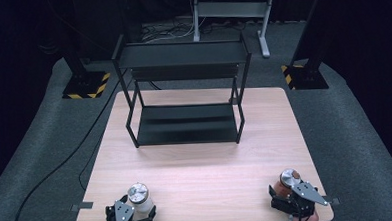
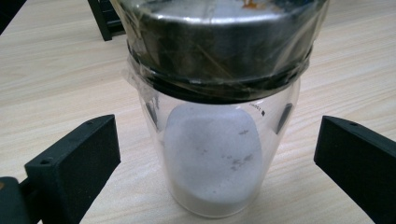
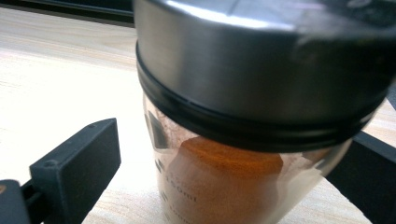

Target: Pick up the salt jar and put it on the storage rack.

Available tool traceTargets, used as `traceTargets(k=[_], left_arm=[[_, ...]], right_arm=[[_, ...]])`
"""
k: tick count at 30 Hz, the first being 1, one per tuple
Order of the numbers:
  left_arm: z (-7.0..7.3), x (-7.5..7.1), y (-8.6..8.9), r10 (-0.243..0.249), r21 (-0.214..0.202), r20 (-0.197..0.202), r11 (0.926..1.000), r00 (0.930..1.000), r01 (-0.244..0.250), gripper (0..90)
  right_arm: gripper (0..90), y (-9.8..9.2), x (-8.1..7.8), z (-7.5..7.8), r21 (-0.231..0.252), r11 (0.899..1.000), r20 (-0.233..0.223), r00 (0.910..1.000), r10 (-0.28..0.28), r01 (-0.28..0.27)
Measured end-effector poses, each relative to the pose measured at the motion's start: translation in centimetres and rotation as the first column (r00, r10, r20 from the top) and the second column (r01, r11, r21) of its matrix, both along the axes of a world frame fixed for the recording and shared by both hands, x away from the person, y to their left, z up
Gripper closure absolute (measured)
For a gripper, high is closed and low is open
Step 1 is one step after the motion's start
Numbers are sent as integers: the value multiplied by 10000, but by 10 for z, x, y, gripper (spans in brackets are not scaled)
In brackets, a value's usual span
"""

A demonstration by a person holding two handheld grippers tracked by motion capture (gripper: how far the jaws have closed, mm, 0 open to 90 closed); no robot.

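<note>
So both grippers sat right at the near edge of the desk (image 1: 201, 160), each pointing forward and roughly level. The left hand-held gripper (image 1: 130, 217) had its jaws spread wide around a glass jar of white powder (image 2: 212, 154) with a metal lid; there was clear desk showing between each jaw and the glass, so nothing was gripped. The right hand-held gripper (image 1: 290, 199) was angled a bit inward, with a bit of the person's hand behind it, jaws just as wide on either side of a jar of orange-brown powder (image 3: 224, 182), not pressing on it either. Both jars stood upright on the desk. Farther back, a black two-tier shelf rack (image 1: 183, 91) stood at the far half of the desk.
</note>
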State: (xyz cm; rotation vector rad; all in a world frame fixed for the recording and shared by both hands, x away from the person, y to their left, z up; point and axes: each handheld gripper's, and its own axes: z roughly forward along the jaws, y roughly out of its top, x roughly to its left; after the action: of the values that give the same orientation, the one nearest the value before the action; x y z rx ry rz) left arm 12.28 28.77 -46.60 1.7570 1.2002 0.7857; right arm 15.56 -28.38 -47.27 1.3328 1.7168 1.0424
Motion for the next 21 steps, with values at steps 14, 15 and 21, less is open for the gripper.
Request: traceTargets(k=[14, 15, 21], left_arm=[[5, 12, -5, 143, 11, -140, 9999, 9998, -142, 0], [5, 12, -5, 167, 12, -139, 9999, 9998, -167, 0], [3, 16, -4, 221, -94, -230, 9997, 9995, -223, 0]], right_arm=[[0, 1, -1, -1, -53, 10000, 41, 10000, -13, 14], [0, 1, -1, -1, -50, 10000, 55, 10000, -11, 11], [0, 1, -1, -1, -90, 10000, 72, 10000, 1, 0]])
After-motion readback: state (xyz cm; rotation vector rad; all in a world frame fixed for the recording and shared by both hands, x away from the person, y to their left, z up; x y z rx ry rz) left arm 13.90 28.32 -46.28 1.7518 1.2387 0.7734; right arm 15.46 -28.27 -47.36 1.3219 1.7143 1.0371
